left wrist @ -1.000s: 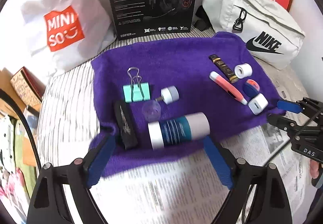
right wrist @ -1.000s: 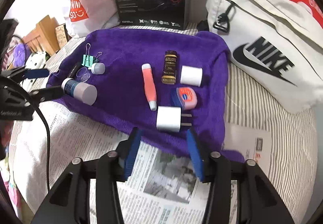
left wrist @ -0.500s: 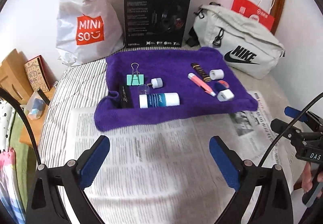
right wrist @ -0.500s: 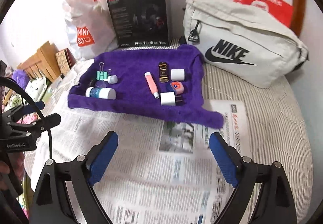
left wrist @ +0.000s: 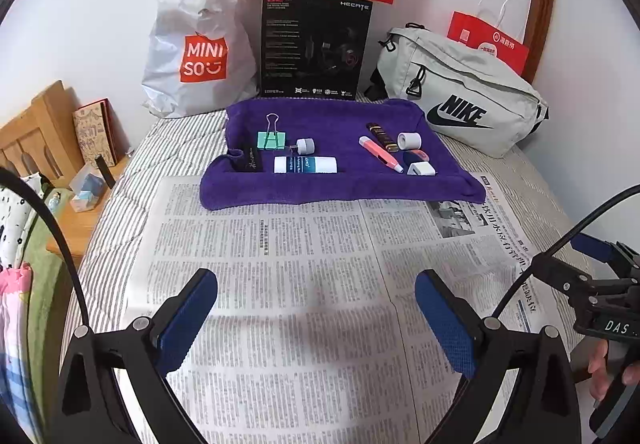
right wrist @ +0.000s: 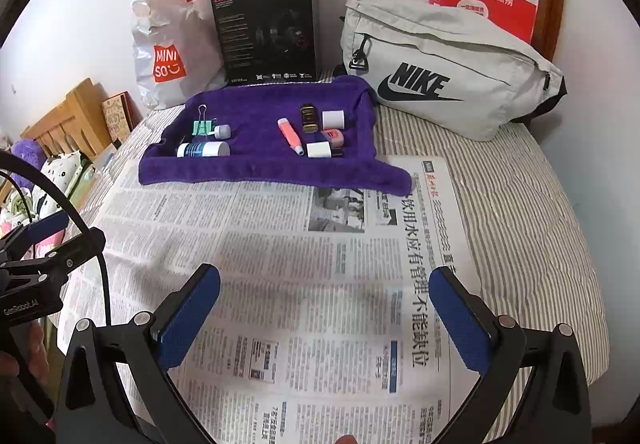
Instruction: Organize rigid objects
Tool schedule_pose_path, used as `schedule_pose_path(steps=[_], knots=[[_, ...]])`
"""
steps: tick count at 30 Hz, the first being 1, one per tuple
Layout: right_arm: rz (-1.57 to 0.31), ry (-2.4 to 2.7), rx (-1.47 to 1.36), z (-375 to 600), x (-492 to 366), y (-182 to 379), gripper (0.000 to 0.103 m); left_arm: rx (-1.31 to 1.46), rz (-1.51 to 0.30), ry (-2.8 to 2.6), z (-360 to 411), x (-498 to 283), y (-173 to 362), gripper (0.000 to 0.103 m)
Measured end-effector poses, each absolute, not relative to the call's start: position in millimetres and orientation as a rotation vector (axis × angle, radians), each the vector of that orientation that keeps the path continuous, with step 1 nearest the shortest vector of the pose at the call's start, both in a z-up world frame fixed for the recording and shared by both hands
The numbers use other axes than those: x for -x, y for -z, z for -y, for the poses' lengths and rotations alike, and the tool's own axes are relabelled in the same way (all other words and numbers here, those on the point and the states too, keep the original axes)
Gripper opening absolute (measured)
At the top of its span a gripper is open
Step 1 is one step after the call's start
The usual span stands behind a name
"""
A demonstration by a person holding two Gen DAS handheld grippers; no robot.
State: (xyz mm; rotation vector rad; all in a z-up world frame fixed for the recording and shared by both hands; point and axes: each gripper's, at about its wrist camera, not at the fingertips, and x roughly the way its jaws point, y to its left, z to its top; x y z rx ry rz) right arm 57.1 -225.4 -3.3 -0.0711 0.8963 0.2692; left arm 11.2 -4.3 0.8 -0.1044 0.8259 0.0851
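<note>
Both left tongs (left wrist: 316, 320) and right tongs (right wrist: 324, 320), just opened, gape empty; ahead, the rigid round tube (left wrist: 305, 165) rolls: grip mid-body.

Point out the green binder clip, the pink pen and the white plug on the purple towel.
green binder clip (left wrist: 272, 141), left wrist view, on its green body.
pink pen (right wrist: 289, 132), right wrist view, on the middle of its barrel.
white plug (right wrist: 319, 150), right wrist view, on its white face.

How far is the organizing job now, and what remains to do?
It looks close to finished: the small items lie in two groups on the purple towel, one by the green binder clip, one by the white charger. The left gripper and right gripper are open and empty above the newspaper. Nothing obvious remains.
</note>
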Motion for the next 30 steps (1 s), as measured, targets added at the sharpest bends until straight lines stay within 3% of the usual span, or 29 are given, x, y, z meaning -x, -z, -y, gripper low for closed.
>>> schedule_pose_path(steps=[30], knots=[[-0.885, -0.238, 0.079, 236.5, -32.5, 0.8, 0.103, 0.074, -0.835, -0.095, 14.3, 4.1, -1.5, 0.100]])
